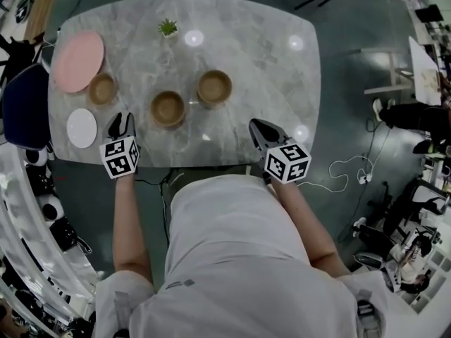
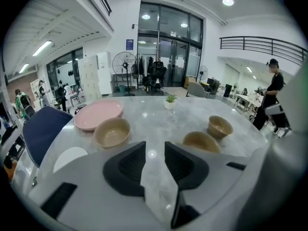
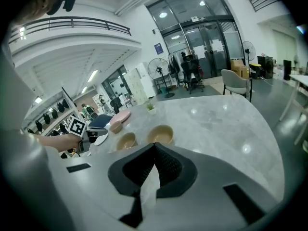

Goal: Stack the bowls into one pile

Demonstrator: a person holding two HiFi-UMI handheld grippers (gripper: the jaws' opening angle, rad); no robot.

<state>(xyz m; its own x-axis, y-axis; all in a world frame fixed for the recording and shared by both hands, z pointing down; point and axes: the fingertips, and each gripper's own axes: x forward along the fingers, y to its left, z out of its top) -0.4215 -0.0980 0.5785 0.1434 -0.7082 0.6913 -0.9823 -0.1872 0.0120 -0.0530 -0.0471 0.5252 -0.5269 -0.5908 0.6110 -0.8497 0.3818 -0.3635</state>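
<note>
On the marble table (image 1: 246,48), near the person's edge, both grippers hover with nothing in them. The stacking has not begun.

Task state: the bowls stand singly, none nested in another. The left bowl (image 1: 102,88) sits just beside the pink plate (image 1: 77,60). The middle bowl (image 1: 168,108) is nearest the person. The right bowl (image 1: 214,87) stands near it but apart. Judged from this layout, every step is left: two bowls must each be lifted and set into a third.

Grippers: the left gripper (image 1: 121,125) is at the table's left front, between the white plate (image 1: 82,127) and the middle bowl. Its jaws are spread, with only bare tabletop between them. The right gripper (image 1: 262,131) is at the right front, well clear of the bowls, with its jaw tips together on nothing.

Count: three tan bowls, all upright and empty; two plates, one large and pink, one small and white; one potted plant (image 1: 168,27) at the far edge; two grippers.
</note>
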